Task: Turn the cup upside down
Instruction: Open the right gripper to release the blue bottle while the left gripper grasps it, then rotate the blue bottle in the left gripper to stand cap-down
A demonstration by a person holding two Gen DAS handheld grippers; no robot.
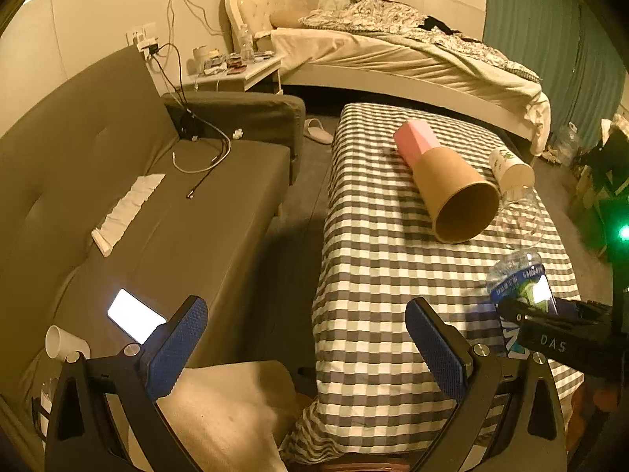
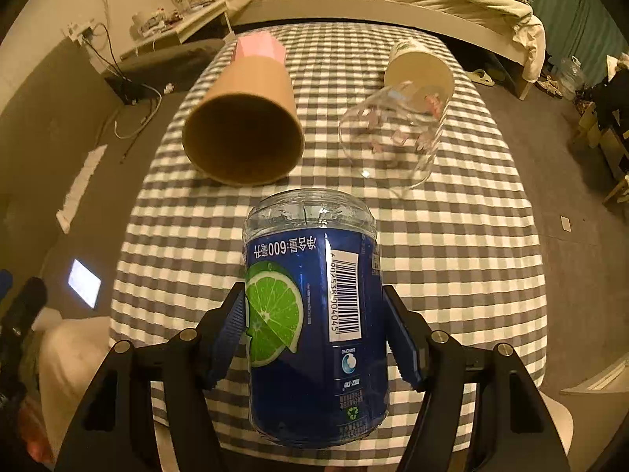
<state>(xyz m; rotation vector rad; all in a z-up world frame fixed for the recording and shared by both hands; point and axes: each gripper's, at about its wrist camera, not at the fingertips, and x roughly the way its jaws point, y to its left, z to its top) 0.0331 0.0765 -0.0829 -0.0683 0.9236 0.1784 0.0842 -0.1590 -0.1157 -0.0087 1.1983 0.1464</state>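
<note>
Gripping the blue-labelled cup (image 2: 314, 314) between the pads (image 2: 228, 338) of our right tongs (image 2: 314, 334), we hold it above the near part of the checked surface (image 2: 452, 255). The cup is a clear plastic container cut from a drink bottle; its label shows a lime slice and a barcode, and the print reads upside down in the right wrist view. Its closed clear end points away from us, toward the middle of the surface. Both blue pads press against its sides about midway along the label.

Our left tongs (image 1: 306, 354) stand wide apart and hold nothing. They hang at the near left edge of the surface, with one finger over the grey sofa (image 1: 118, 157) and the other over the checked cloth. From the left wrist view, the right tongs (image 1: 550, 326) and the cup (image 1: 519, 279) show at the right edge of the picture.

Farther back on the surface lie other cups, all on their sides. A brown paper cup (image 2: 243, 118) has its open mouth turned toward us, and a pink cup (image 2: 259, 49) sits just behind it, touching its base. To the right, a clear glass cup (image 2: 393, 129) lies with its mouth toward us, and a white paper cup (image 2: 418, 67) rests just behind it.

On the sofa we see a lit phone (image 1: 135, 314), a folded white cloth (image 1: 125, 208) and some cables (image 1: 204, 157). A bed (image 1: 393, 55) with rumpled covers stands beyond the surface.
</note>
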